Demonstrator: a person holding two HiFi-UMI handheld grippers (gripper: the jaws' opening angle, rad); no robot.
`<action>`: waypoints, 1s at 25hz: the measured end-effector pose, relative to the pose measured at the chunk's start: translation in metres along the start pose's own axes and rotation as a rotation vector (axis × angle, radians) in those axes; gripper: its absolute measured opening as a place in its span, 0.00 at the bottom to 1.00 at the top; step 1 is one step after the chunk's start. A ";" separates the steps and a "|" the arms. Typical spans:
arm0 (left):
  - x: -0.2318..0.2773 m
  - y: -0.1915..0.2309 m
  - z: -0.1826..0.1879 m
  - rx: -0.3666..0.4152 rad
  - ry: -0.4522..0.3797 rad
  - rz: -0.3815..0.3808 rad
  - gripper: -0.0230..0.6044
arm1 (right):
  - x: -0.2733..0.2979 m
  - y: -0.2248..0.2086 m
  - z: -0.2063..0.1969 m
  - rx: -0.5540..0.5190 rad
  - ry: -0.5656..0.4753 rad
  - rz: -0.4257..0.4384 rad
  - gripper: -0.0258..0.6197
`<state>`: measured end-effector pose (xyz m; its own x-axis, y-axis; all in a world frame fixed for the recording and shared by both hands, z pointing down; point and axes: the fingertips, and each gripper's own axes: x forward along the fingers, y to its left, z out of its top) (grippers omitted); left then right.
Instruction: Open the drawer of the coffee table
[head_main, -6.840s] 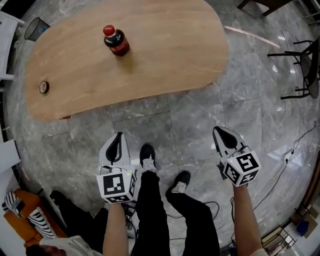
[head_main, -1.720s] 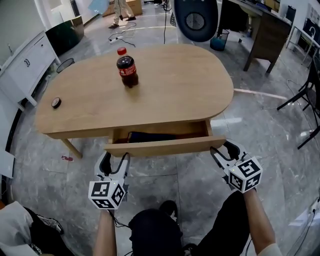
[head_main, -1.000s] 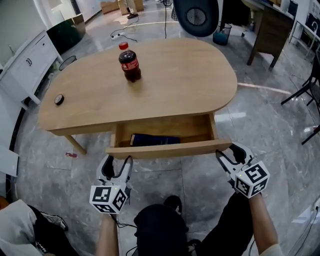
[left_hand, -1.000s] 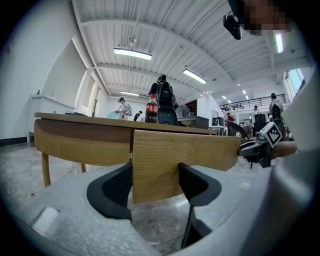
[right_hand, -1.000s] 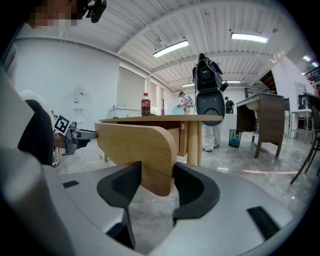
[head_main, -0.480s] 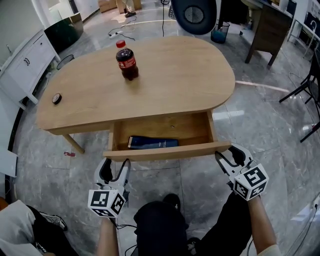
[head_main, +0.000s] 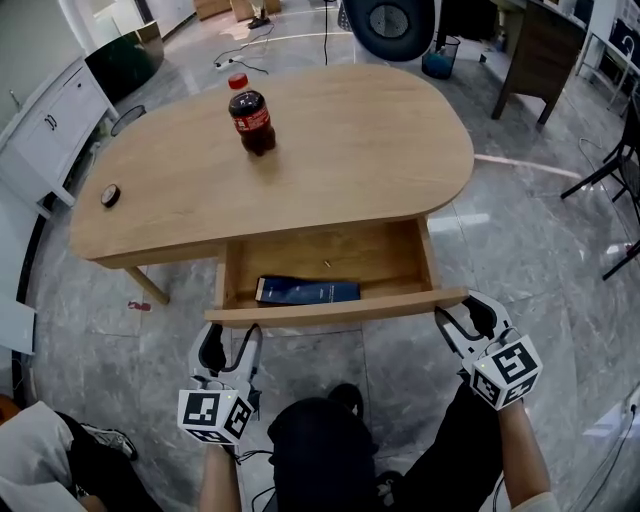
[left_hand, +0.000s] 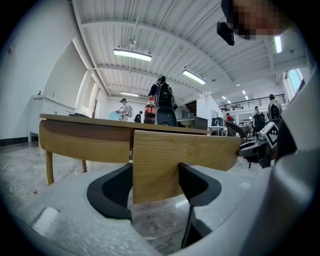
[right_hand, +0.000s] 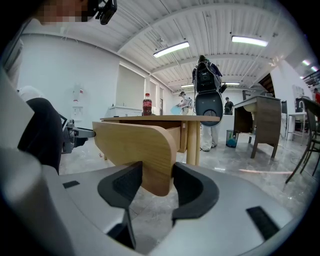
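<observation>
At six o'clock of one coffee table (head_main: 350, 150), one open drawer (head_main: 335, 312) holds one dark box (head_main: 307, 291); left gripper (head_main: 229, 335) and right gripper (head_main: 462, 312) both clamp its front; one bottle (head_main: 250, 118) at eleven.

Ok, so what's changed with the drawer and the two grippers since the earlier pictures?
The drawer front, closed at first, has come out toward the person, baring a dark blue box inside. The left gripper and right gripper, once hanging free over the floor, now clamp its two ends. The bottle and small round object stay put on the coffee table.
</observation>
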<state>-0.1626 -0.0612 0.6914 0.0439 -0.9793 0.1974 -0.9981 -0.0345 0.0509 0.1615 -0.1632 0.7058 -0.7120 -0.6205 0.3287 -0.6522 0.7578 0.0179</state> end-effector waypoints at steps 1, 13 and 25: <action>-0.001 0.000 0.000 0.000 0.002 0.000 0.48 | -0.001 0.001 0.000 0.002 0.001 0.000 0.36; -0.016 -0.008 -0.007 0.003 0.002 0.005 0.48 | -0.013 0.008 -0.008 0.018 0.004 -0.005 0.36; -0.028 -0.013 -0.009 -0.014 0.020 0.007 0.48 | -0.025 0.016 -0.011 0.027 -0.009 -0.012 0.36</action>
<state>-0.1507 -0.0311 0.6941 0.0375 -0.9754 0.2173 -0.9977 -0.0243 0.0634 0.1715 -0.1338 0.7084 -0.7061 -0.6314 0.3206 -0.6674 0.7447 -0.0033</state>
